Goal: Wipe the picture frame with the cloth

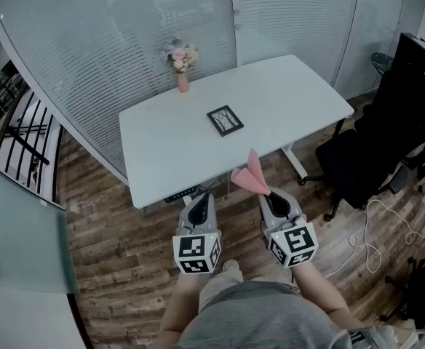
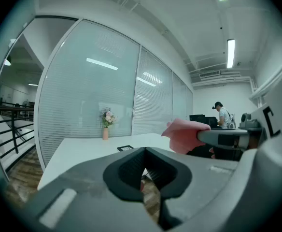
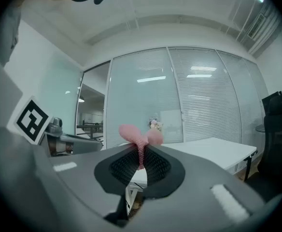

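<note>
A small black picture frame [image 1: 225,120] lies flat near the middle of the white table [image 1: 161,155]; it also shows small in the left gripper view as the picture frame [image 2: 125,148]. My right gripper [image 1: 264,192] is shut on a pink cloth [image 1: 251,175], which sticks up past its jaws, short of the table's near edge. The pink cloth [image 3: 139,138] is pinched between the jaws in the right gripper view. My left gripper [image 1: 200,198] is shut with nothing in it, beside the right one over the wooden floor.
A pink vase of flowers [image 1: 181,61] stands at the table's far edge by the glass wall. A black office chair [image 1: 376,151] is to the right, with cables [image 1: 376,231] on the floor. A person [image 2: 222,115] stands far off in the left gripper view.
</note>
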